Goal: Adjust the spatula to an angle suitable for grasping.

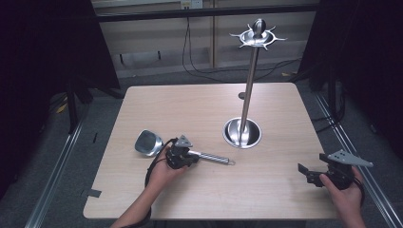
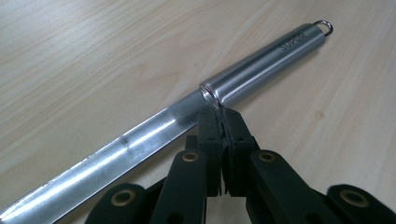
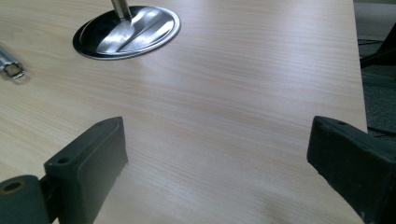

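We have the left gripper point(image 2: 223, 122) pinched on one steel ladle point(image 1: 157, 145), its jaws nearly together on the thin flat shaft just where the round handle point(image 2: 266, 63) begins, lower left of centre in the high view with the bowl pointing left and the single hanging ring to the right. Our right gripper point(image 3: 217, 154) stands wide open with nothing between its two jaws, at the lower right over the one wooden table point(image 1: 199, 104). One steel stand point(image 1: 243, 128) rises right of centre, its round base on the table.

A pale wooden table point(image 1: 275, 99) stands on grey floor point(image 1: 90, 118), dark curtains, probably, flanking it.
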`<action>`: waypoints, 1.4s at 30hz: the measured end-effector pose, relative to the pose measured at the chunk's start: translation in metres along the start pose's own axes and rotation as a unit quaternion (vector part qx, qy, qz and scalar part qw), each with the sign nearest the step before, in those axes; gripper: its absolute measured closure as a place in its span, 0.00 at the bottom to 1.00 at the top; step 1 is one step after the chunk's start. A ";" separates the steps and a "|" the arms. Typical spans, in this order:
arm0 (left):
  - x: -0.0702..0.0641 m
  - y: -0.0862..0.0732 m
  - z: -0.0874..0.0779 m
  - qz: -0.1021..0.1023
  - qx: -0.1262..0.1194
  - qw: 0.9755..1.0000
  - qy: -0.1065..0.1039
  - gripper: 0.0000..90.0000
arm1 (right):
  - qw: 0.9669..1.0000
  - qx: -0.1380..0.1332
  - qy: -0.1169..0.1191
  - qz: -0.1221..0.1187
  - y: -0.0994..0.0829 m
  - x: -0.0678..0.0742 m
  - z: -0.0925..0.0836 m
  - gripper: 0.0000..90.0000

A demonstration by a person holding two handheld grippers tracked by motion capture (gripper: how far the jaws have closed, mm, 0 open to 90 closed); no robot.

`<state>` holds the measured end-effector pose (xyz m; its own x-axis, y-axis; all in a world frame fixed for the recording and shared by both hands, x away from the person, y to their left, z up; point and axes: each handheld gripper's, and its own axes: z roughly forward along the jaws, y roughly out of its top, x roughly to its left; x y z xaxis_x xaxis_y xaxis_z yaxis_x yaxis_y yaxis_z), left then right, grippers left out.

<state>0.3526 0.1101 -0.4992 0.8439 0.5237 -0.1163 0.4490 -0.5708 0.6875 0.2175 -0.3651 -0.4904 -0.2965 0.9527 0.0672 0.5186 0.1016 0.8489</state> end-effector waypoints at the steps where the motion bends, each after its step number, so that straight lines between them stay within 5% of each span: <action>1: 0.000 0.001 0.001 -0.001 0.003 1.000 0.003 0.97 | 1.000 0.000 0.000 0.000 0.000 0.000 0.000 0.05; 15: 0.006 0.012 0.010 -0.019 -0.001 1.000 0.020 0.97 | 1.000 0.002 0.006 0.002 0.000 0.001 0.001 0.05; 21: 0.013 0.014 -0.006 -0.020 -0.021 0.999 0.028 0.98 | 1.000 0.002 0.006 0.003 0.000 0.001 0.001 0.05; 22: 0.019 0.014 -0.012 -0.022 -0.024 0.998 0.049 0.98 | 1.000 0.001 0.006 0.000 0.000 0.002 0.002 0.05; 28: 0.037 0.010 -0.019 -0.038 -0.017 0.994 0.098 0.98 | 1.000 -0.002 0.010 -0.003 0.002 0.004 0.001 0.05; 35: 0.053 0.008 -0.017 -0.044 -0.003 0.992 0.120 1.00 | 1.000 -0.006 0.008 0.001 0.002 0.004 0.000 0.05; 37: 0.063 0.008 -0.018 -0.070 -0.004 0.989 0.129 1.00 | 1.000 -0.005 0.010 0.001 0.002 0.003 -0.001 0.05; 42: 0.075 0.002 -0.019 -0.086 0.013 0.987 0.136 1.00 | 1.000 -0.007 0.009 -0.001 0.003 0.003 -0.001 0.05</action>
<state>0.4114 0.1602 -0.4927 0.6464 0.7625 -0.0296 0.5884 -0.4734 0.6555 0.2171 -0.3618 -0.4871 -0.3118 0.9471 0.0756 0.5067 0.0984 0.8565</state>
